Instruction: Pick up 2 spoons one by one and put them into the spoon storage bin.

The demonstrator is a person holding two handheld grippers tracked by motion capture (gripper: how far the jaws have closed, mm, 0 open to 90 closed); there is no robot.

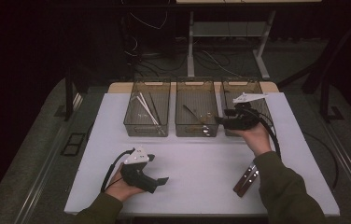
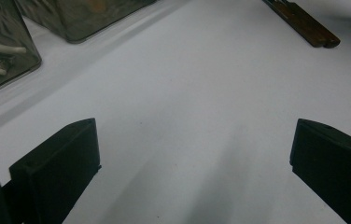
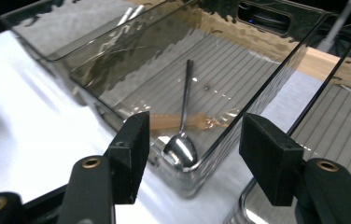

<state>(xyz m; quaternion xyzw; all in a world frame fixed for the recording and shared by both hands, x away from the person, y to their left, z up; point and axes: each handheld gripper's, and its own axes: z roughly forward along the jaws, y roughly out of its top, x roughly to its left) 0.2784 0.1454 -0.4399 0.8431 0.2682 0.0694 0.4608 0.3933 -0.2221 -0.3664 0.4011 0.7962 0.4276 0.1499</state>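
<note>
White table [image 1: 201, 163]: middle bin [image 1: 197, 113] holds spoon [image 3: 181, 148], possibly wooden utensil.

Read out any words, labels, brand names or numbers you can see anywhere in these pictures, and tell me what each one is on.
There is no text to read anywhere.
The three smoky bins carry no label.
The brown-handled pieces on the white table show only pale rivets, no lettering.
The spoon in the middle bin bears no mark that can be made out.
The grey plates on the left gripper and right gripper are blank.
</note>
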